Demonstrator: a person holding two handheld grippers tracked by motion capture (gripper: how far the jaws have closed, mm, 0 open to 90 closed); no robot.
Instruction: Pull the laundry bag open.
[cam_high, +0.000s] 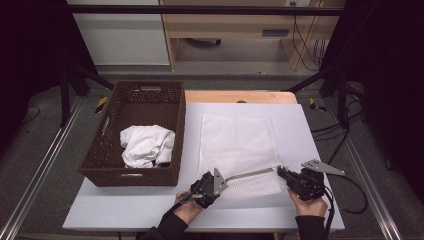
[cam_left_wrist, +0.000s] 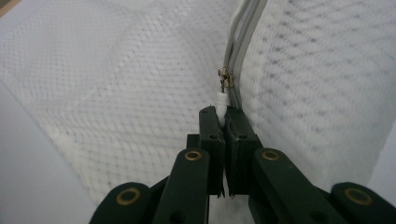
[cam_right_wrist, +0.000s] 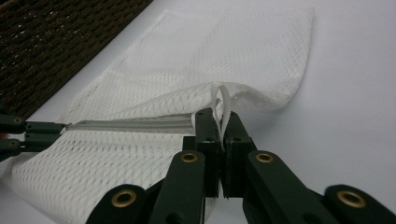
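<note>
A white mesh laundry bag (cam_high: 237, 145) lies flat on the white table, its grey zipper (cam_high: 252, 173) running along the near edge. My left gripper (cam_high: 219, 181) is shut on the white zipper pull (cam_left_wrist: 221, 100), just below the metal slider (cam_left_wrist: 226, 78). At the other end of the zipper my right gripper (cam_high: 281, 172) is shut on the bag's white loop (cam_right_wrist: 223, 105) at the corner. The zipper (cam_right_wrist: 130, 125) stretches taut between the two grippers, and the left gripper's jaws show at the far left of the right gripper view.
A dark wicker basket (cam_high: 172, 95) stands to the left of the bag with a crumpled white cloth (cam_high: 146, 145) inside. The table's front edge (cam_high: 200, 227) lies just below my hands. Cables trail off the right gripper toward the table's right side.
</note>
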